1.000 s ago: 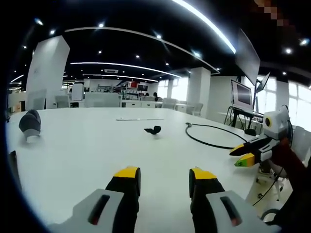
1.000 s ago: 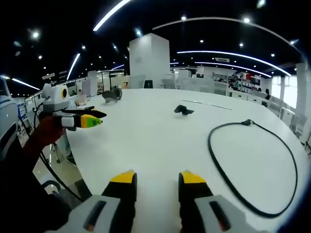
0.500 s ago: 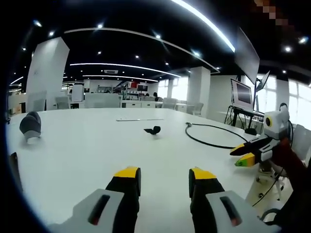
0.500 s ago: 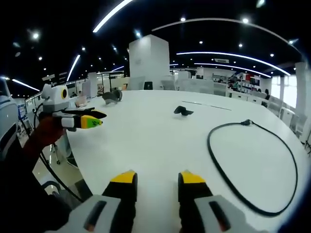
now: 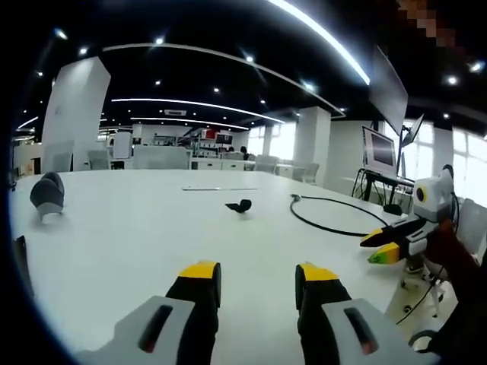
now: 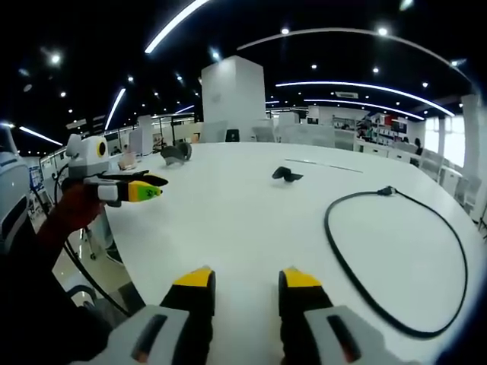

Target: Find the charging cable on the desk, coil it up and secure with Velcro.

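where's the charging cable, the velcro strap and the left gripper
charging cable (image 6: 332,243), right gripper view, near side of its loop
velcro strap (image 6: 287,173), right gripper view, its dark middle
left gripper (image 6: 147,188), right gripper view, between its yellow tips

Long ceiling strip lights (image 5: 319,34) and small round spotlights give bright, even light from above, against a dark ceiling. The white surface (image 5: 137,228) looks washed out, with a soft sheen and only faint shadows. Windows (image 5: 468,163) beyond the monitor glare white. Both views bend strongly toward their edges, curving the strip lights. Distant furniture behind the surface is soft and blurred.
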Demonstrator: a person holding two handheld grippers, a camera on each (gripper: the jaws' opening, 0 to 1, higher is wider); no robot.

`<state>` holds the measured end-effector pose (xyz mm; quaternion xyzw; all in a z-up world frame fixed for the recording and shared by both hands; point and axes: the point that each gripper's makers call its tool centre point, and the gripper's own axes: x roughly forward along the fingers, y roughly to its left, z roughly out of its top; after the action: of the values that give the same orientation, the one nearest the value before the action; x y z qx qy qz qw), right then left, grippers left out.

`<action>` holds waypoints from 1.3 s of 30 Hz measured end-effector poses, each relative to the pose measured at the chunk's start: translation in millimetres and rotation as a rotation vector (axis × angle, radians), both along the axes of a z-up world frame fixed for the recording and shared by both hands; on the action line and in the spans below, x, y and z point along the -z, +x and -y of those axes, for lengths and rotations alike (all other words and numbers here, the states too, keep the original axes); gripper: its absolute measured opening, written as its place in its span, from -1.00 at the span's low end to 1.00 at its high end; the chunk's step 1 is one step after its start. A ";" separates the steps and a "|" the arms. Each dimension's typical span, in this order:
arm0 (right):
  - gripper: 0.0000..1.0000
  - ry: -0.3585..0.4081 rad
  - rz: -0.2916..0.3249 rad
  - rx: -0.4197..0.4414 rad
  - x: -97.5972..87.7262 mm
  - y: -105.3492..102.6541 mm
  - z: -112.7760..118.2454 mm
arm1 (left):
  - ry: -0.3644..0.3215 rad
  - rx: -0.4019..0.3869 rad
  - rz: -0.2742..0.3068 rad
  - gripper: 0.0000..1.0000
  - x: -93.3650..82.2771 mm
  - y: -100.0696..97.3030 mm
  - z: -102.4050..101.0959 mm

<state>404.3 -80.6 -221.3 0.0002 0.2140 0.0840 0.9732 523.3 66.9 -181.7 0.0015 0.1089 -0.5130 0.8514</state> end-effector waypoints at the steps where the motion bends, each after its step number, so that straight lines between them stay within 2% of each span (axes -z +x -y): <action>1: -0.31 0.000 0.000 0.000 -0.1 0.1 -0.1 | 0.001 0.000 -0.001 -0.21 0.3 0.2 0.0; 12: -0.31 0.001 -0.002 0.001 0.5 0.7 0.4 | 0.004 0.000 -0.003 -0.21 2.0 1.0 1.7; 16: -0.32 0.012 0.002 0.003 -0.2 -0.3 2.1 | 0.006 -0.018 0.018 -0.22 0.6 3.1 -0.4; 25: -0.32 0.010 0.007 0.004 -0.5 -1.6 3.9 | 0.022 -0.027 0.020 -0.22 5.0 3.5 0.5; 34: -0.31 -0.005 0.021 0.022 -6.4 -2.9 16.1 | 0.029 -0.012 0.023 -0.22 7.2 1.4 9.1; 39: -0.31 -0.041 0.025 0.030 -11.3 -0.2 28.0 | 0.019 0.006 0.017 -0.23 5.6 1.1 17.1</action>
<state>404.1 -108.7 -210.0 -0.0178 0.2037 0.0651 0.9767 524.4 49.8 -187.3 0.0142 0.1067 -0.5145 0.8507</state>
